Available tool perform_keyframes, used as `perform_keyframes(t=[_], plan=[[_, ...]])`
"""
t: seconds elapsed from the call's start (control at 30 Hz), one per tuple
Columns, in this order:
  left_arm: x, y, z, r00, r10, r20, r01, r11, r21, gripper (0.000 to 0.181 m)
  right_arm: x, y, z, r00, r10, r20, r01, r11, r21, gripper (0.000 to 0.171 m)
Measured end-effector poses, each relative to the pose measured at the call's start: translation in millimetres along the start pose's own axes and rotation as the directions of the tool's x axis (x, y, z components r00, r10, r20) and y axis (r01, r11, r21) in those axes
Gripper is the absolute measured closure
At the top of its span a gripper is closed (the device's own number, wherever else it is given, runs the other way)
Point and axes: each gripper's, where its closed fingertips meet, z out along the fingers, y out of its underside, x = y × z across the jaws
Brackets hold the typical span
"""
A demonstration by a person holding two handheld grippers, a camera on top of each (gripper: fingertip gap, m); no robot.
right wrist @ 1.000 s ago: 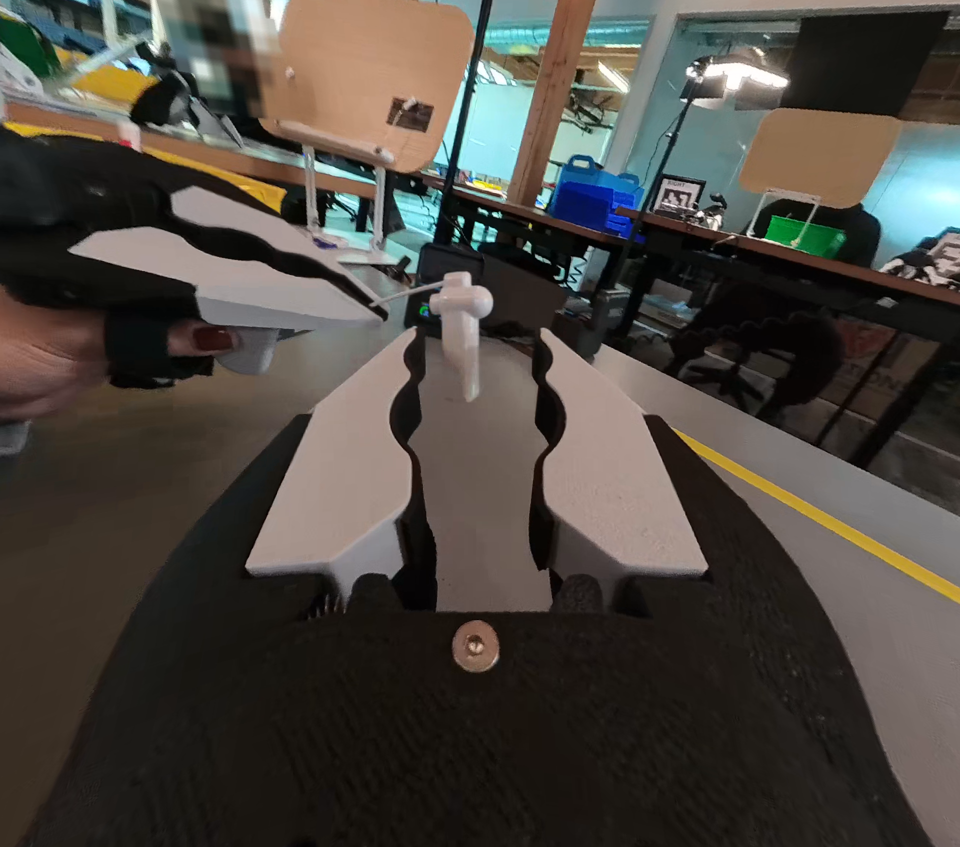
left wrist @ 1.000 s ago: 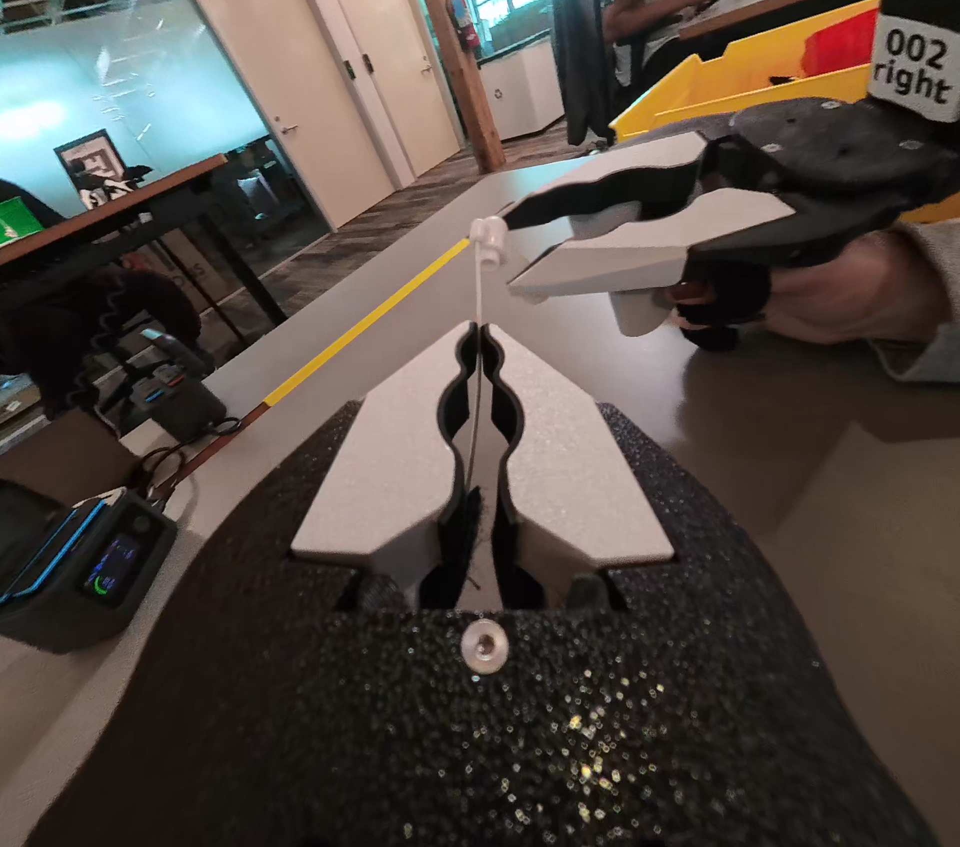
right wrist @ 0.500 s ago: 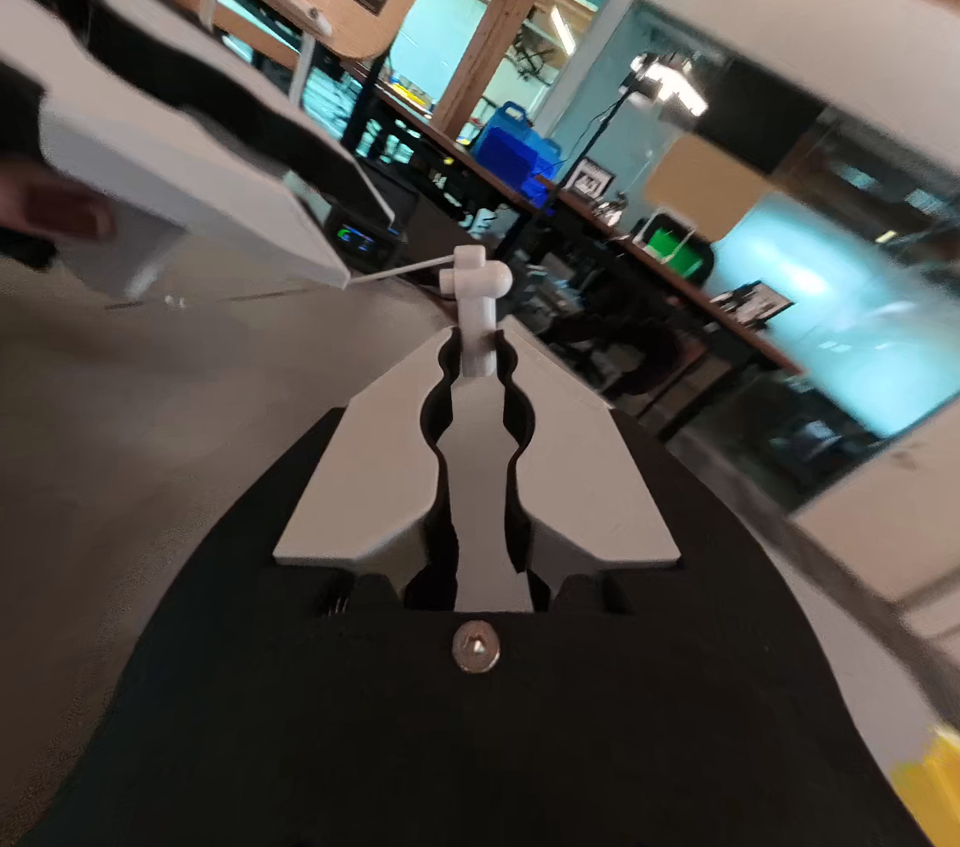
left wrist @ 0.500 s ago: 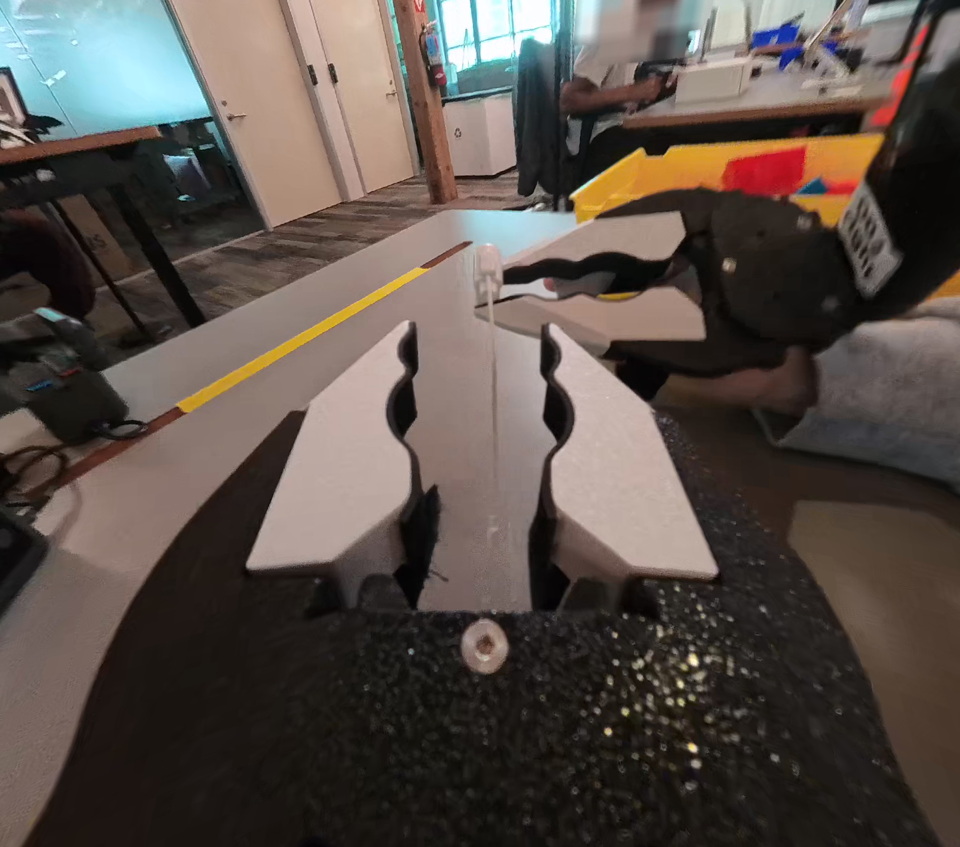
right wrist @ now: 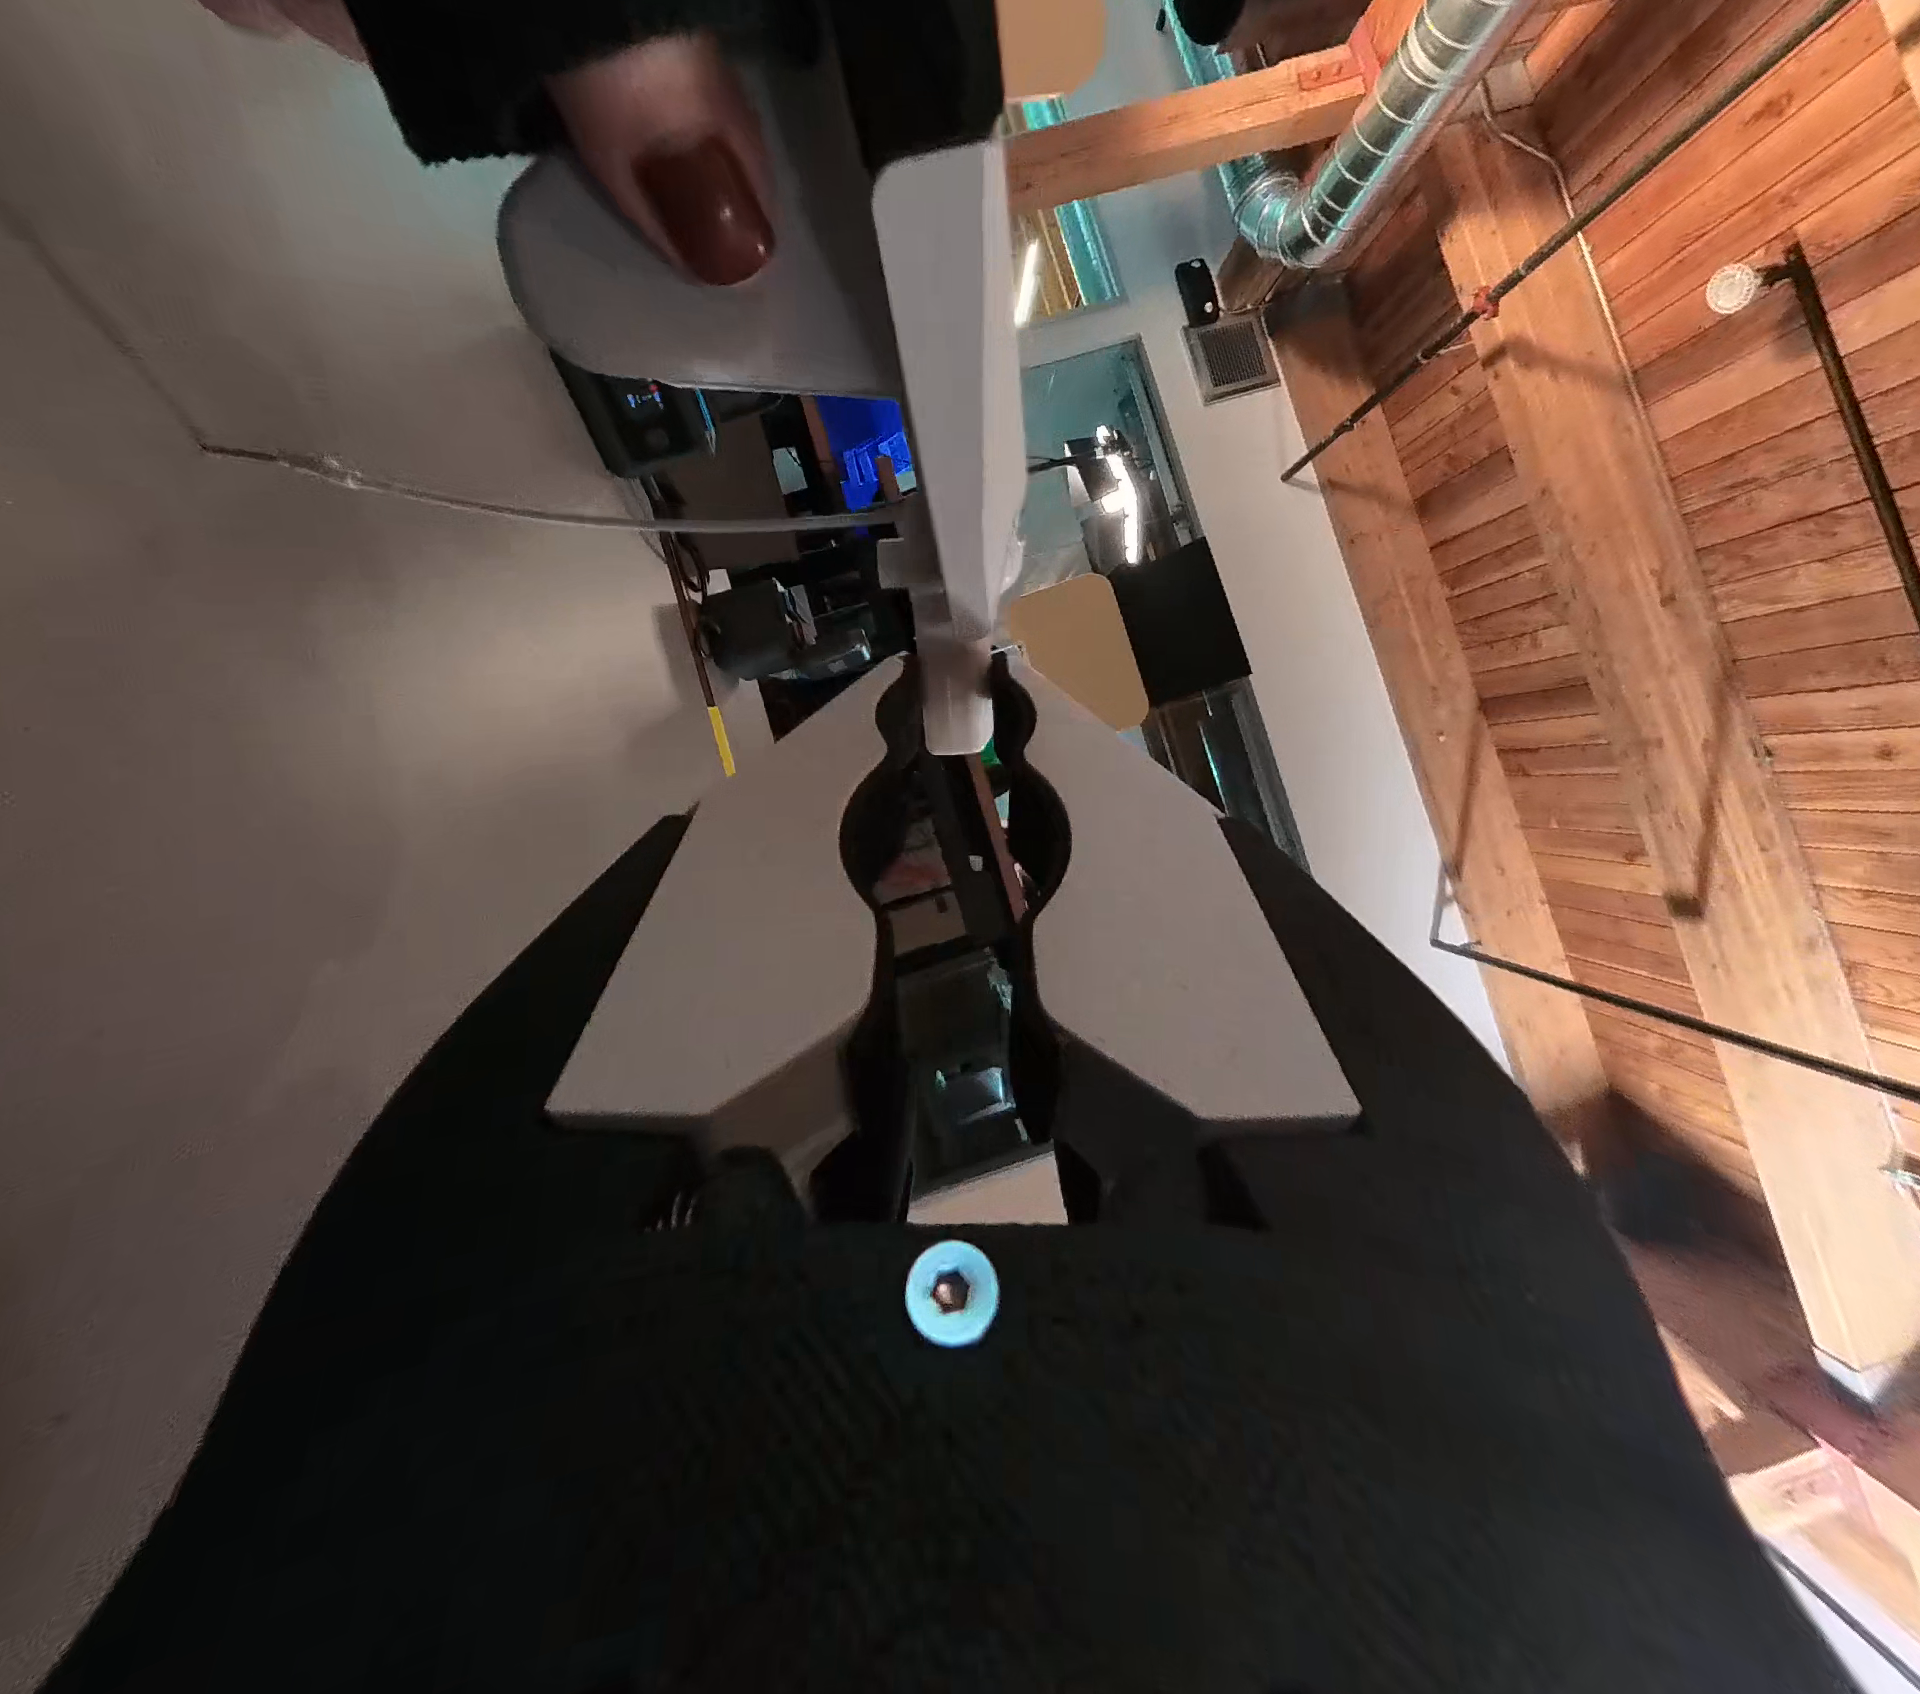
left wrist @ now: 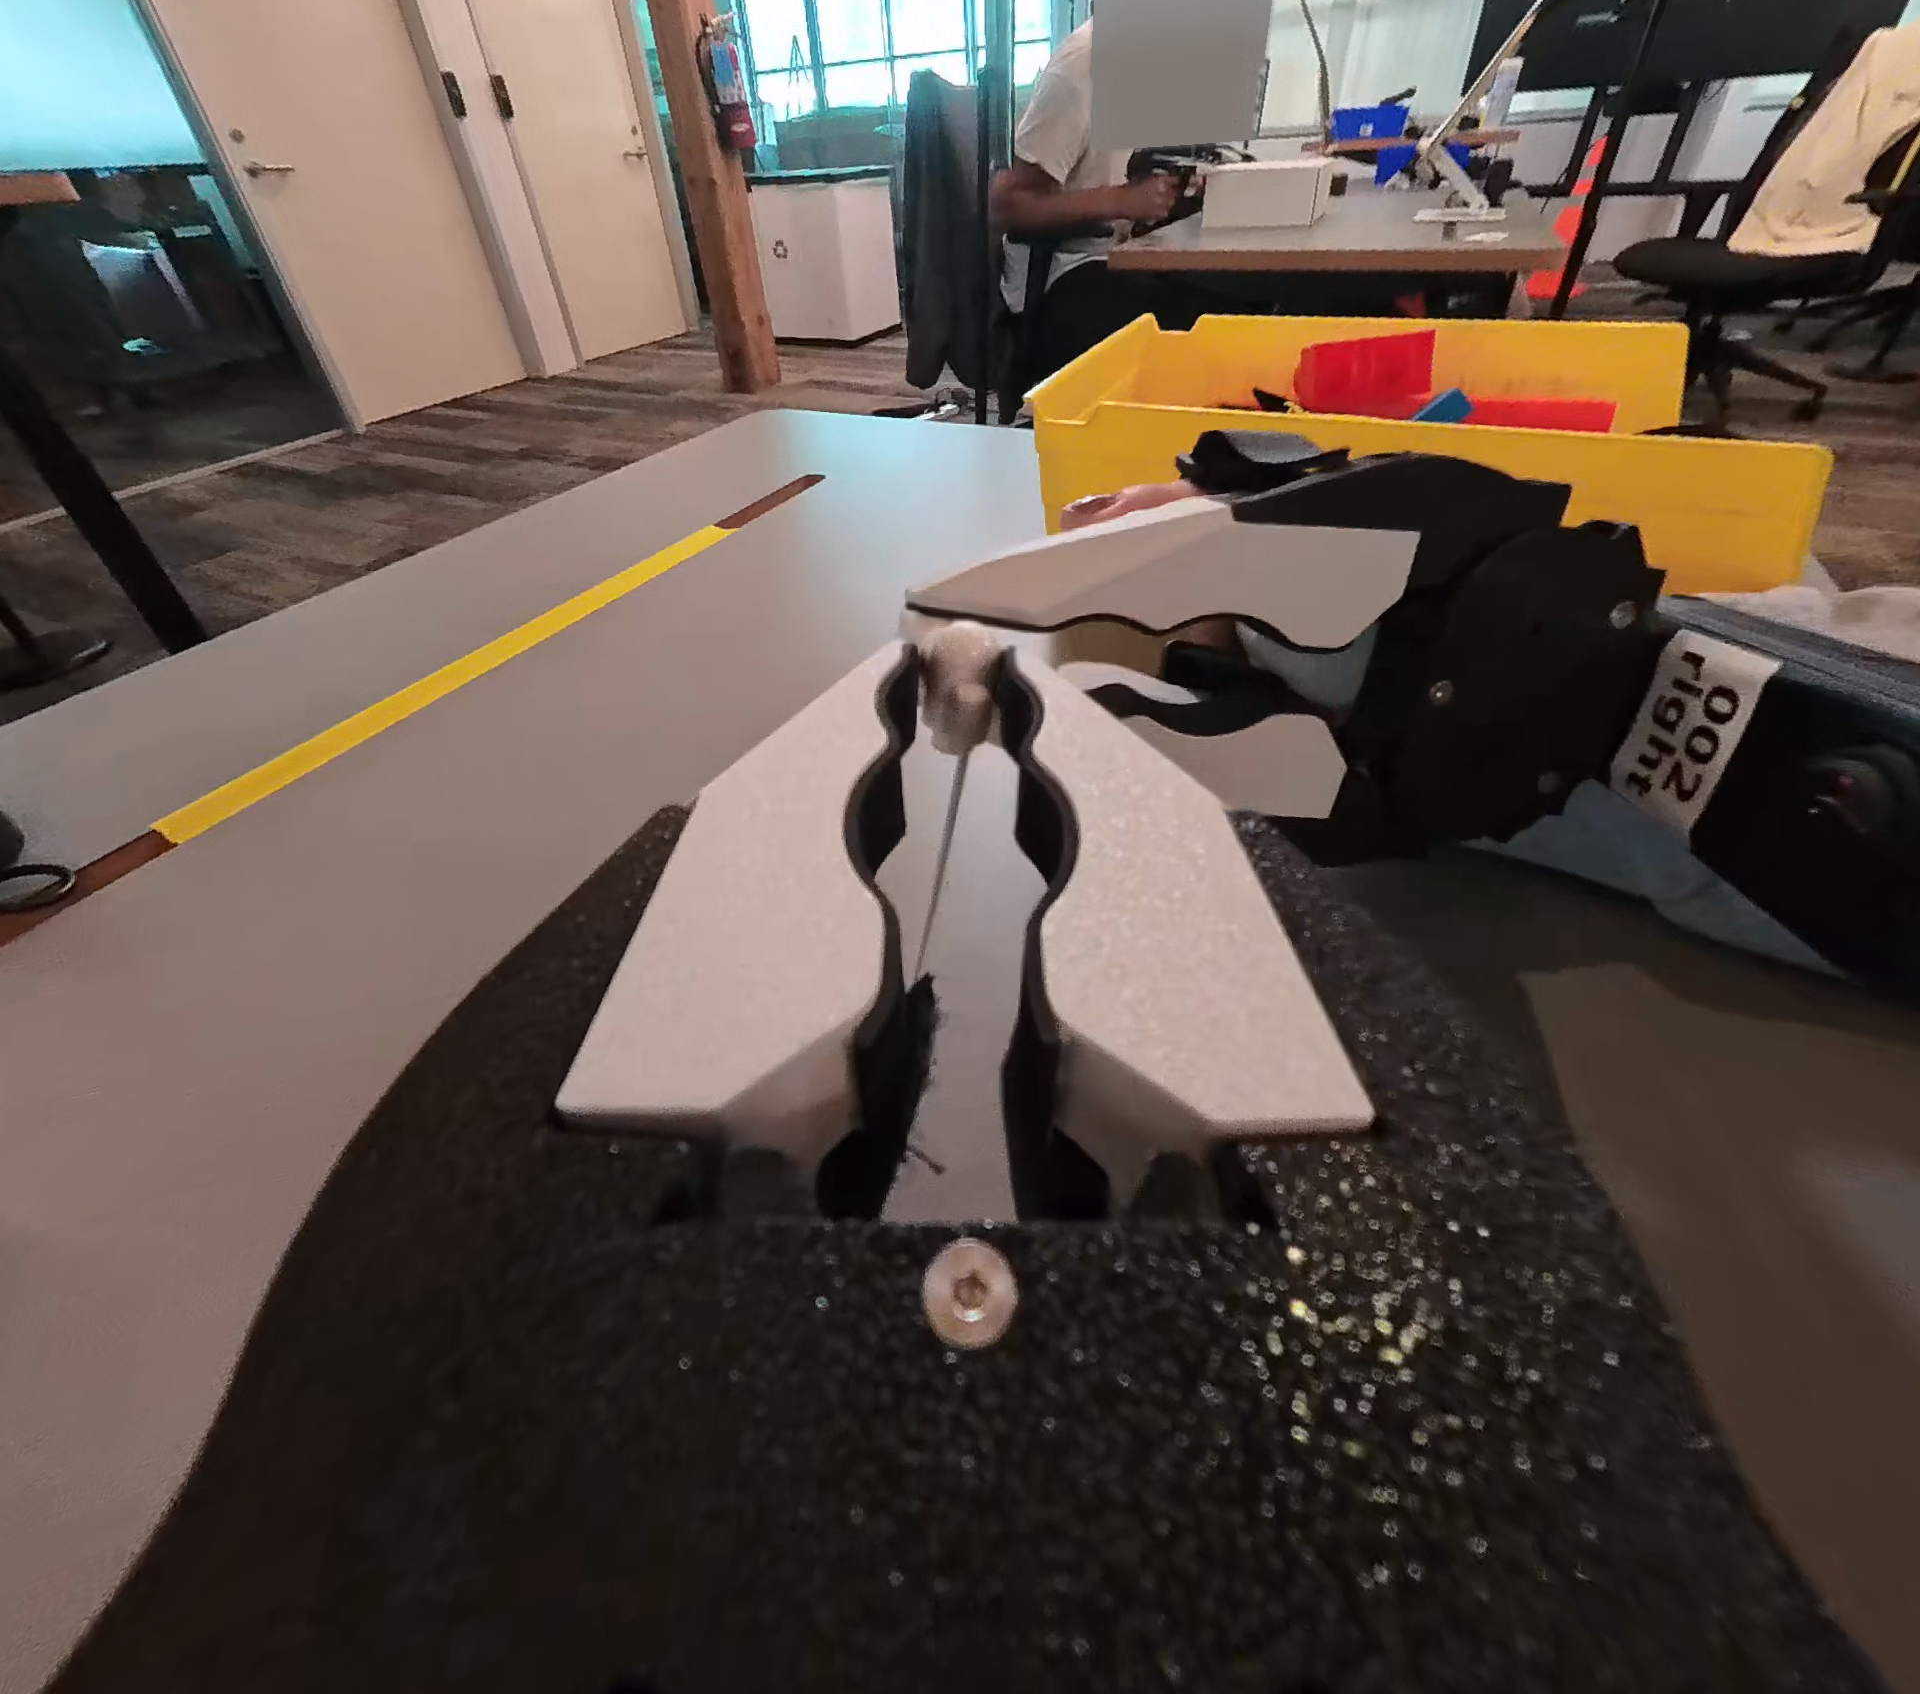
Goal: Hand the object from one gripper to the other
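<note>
Two grippers meet at one small white object, a knobbed plastic head with a thin clear stem trailing from it. In the left wrist view your left gripper has its jaws drawn narrow, their tips against either side of the head; the stem runs back down the slot toward the gripper body, so the long axis lies along the left fingers. Your right gripper comes in from the right, crosswise to the left one. Seen side-on, its jaws stand a little apart along their length, and its upper finger passes over the head. The right wrist view, rolled well over, shows the right gripper closed onto a white stub of the same object, with the left gripper's fingers edge-on just beyond. Both appear to grip; I judge the handover mid-exchange. Which one bears the load cannot be told. The object hangs clear above the grey table, near the yellow bin. The coming release turns on that crosswise meeting: draw the freed gripper back along its own fingers.
</note>
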Motion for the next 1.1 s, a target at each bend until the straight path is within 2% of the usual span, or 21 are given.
perform_keyframes(t=[0.07,0.13,0.2,0.23,0.27,0.3,0.37,0.43,0.5,0.53,0.57,0.6,0.77,0.87,0.93,0.97,1.03,1.1], plan=[[-1.0,0.7,-1.2,0.999,0.049,0.018,-0.049,0.999,-0.017,0.170,-0.8,0.1,-0.3,1.000,-0.008,0.003,0.008,1.000,0.002,0.160],[-2.8,-5.1,-5.2,0.982,0.176,0.071,-0.175,0.984,-0.010,0.170,2.7,-2.2,-1.0,0.999,0.053,-0.010,-0.053,0.998,0.023,0.159],[-6.9,-10.4,-11.1,0.920,0.359,0.155,-0.356,0.933,-0.045,0.171,7.8,2.2,0.3,0.967,0.255,0.003,-0.255,0.967,0.021,0.148],[-10.7,-10.1,-13.9,0.861,0.468,0.199,-0.457,0.884,-0.101,0.171,9.2,6.5,1.2,0.916,0.401,0.030,-0.401,0.916,0.012,0.146],[-14.7,-9.1,-16.5,0.780,0.580,0.233,-0.555,0.814,-0.169,0.170,7.8,9.2,1.8,0.829,0.552,0.087,-0.555,0.832,0.002,0.146],[-18.0,-7.7,-18.7,0.681,0.687,0.254,-0.642,0.727,-0.243,0.170,6.2,10.2,1.7,0.703,0.694,0.156,-0.701,0.713,-0.018,0.146],[-22.0,-4.8,-20.4,0.462,0.849,0.255,-0.764,0.527,-0.373,0.171,6.8,10.5,0.7,0.368,0.891,0.264,-0.913,0.400,-0.076,0.146],[-22.8,0.0,-17.5,0.303,0.926,0.224,-0.806,0.375,-0.457,0.171,10.9,8.0,-0.4,-0.008,0.940,0.341,-0.988,0.045,-0.149,0.143],[-19.4,3.9,-12.4,0.229,0.954,0.192,-0.827,0.295,-0.479,0.171,15.1,9.2,0.5,-0.349,0.865,0.359,-0.933,-0.285,-0.220,0.132],[-17.8,4.5,-11.0,0.191,0.965,0.178,-0.835,0.255,-0.487,0.171,15.0,9.0,0.7,-0.486,0.796,0.361,-0.872,-0.415,-0.260,0.131],[-16.7,4.4,-10.4,0.150,0.975,0.166,-0.842,0.214,-0.496,0.170,11.7,9.1,1.4,-0.590,0.729,0.346,-0.806,-0.507,-0.306,0.131],[-15.3,3.9,-9.9,0.114,0.981,0.155,-0.847,0.177,-0.501,0.170,7.3,7.4,1.5,-0.662,0.672,0.332,-0.748,-0.563,-0.351,0.130],[-3.0,8.0,-2.1,0.034,0.995,0.095,-0.874,0.076,-0.479,0.171,-4.7,-6.0,-0.9,-0.847,0.441,0.297,-0.531,-0.684,-0.499,0.136],[0.6,9.5,1.0,0.042,0.996,0.082,-0.880,0.076,-0.468,0.170,-8.4,-4.1,-0.9,-0.881,0.385,0.276,-0.474,-0.713,-0.517,0.159],[2.7,11.8,1.6,0.156,0.983,0.094,-0.885,0.182,-0.430,0.167,-8.4,-2.7,-1.6,-0.872,0.396,0.289,-0.490,-0.698,-0.522,0.159],[2.9,9.0,0.2,0.230,0.965,0.128,-0.874,0.263,-0.410,0.159,-6.7,-0.3,-1.4,-0.858,0.419,0.298,-0.514,-0.692,-0.507,0.160],[-2.4,-5.9,-6.5,0.344,0.909,0.238,-0.827,0.413,-0.381,0.126,-1.7,5.3,-2.1,-0.812,0.483,0.327,-0.583,-0.664,-0.467,0.160],[-6.4,-12.7,-11.8,0.492,0.820,0.293,-0.755,0.570,-0.324,0.113,4.8,11.4,-3.8,-0.744,0.560,0.365,-0.668,-0.616,-0.417,0.160]])
